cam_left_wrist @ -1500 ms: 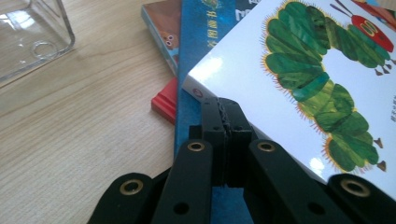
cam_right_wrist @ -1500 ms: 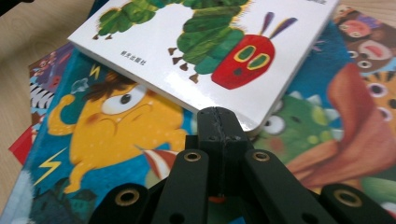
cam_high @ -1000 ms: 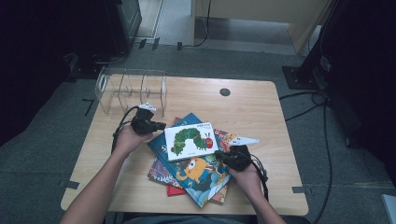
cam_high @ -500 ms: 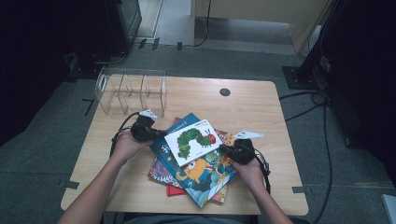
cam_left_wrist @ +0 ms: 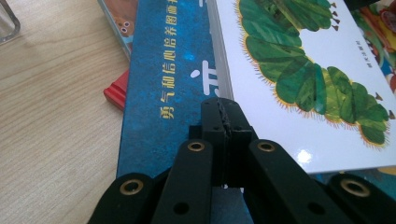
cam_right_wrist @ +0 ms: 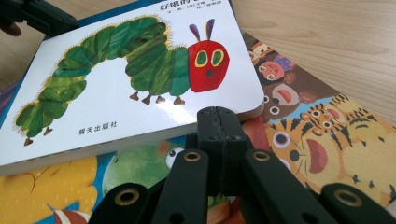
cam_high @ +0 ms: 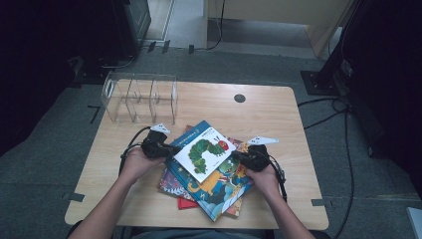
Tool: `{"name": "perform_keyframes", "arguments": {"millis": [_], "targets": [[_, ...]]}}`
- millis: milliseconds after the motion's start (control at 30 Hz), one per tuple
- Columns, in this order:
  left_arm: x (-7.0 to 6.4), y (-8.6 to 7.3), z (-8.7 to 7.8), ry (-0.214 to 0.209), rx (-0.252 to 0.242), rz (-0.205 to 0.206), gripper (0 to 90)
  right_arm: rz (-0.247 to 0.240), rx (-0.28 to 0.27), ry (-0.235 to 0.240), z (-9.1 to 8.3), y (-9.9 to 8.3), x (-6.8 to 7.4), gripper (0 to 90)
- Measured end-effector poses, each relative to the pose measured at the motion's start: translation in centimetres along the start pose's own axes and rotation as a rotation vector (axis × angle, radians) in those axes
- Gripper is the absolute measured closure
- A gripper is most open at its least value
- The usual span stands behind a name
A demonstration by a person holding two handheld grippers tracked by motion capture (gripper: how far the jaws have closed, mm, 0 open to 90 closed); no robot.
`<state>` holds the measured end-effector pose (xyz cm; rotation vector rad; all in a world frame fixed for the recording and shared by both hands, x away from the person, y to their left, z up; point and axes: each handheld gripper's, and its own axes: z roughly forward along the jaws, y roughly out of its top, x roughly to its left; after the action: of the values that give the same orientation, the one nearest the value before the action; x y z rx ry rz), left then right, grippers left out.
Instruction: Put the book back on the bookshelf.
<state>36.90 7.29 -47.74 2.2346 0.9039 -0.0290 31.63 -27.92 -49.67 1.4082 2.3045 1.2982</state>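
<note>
With both jaws pressed shut, my left hand-held gripper (cam_left_wrist: 223,122) and right hand-held gripper (cam_right_wrist: 219,128) flank the white caterpillar board book (cam_high: 204,153) atop the stacked picture books (cam_high: 219,186); it looks stiff, light and glossy, so I'd grip its thick edges.

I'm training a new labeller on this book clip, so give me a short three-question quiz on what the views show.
1. True or false: the white caterpillar board book lies on top of the stack of picture books.
2. The clear plastic divided rack stands A) at the table's far left, B) at its near right edge.
3. How do the jaws of the left gripper and the right gripper stand?

Key: 1 true. 2 A. 3 both pressed shut, tips at opposite edges of the caterpillar book, holding nothing.
</note>
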Motion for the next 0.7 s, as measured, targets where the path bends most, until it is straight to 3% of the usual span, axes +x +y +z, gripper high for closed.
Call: {"name": "perform_keyframes", "arguments": {"millis": [100, 367, 433, 700], "targets": [[-0.3, -0.3, -0.2, -0.015, 0.012, -0.005, 90.0, 0.007, 0.011, 0.02, 0.4, 0.3, 0.2, 90.0], [-0.7, -1.6, -1.1, -0.026, 0.017, -0.052, 90.0, -0.031, 0.021, 0.038, 1.7, 1.0, 1.4, 90.0], [-0.9, -1.9, -1.4, -0.028, 0.039, -0.103, 90.0, -0.027, 0.023, 0.046, 2.0, 1.2, 1.7, 90.0], [-1.5, -2.9, -2.3, -0.005, 0.045, -0.135, 90.0, -0.035, 0.036, 0.049, 3.0, 1.8, 2.5, 90.0]]}}
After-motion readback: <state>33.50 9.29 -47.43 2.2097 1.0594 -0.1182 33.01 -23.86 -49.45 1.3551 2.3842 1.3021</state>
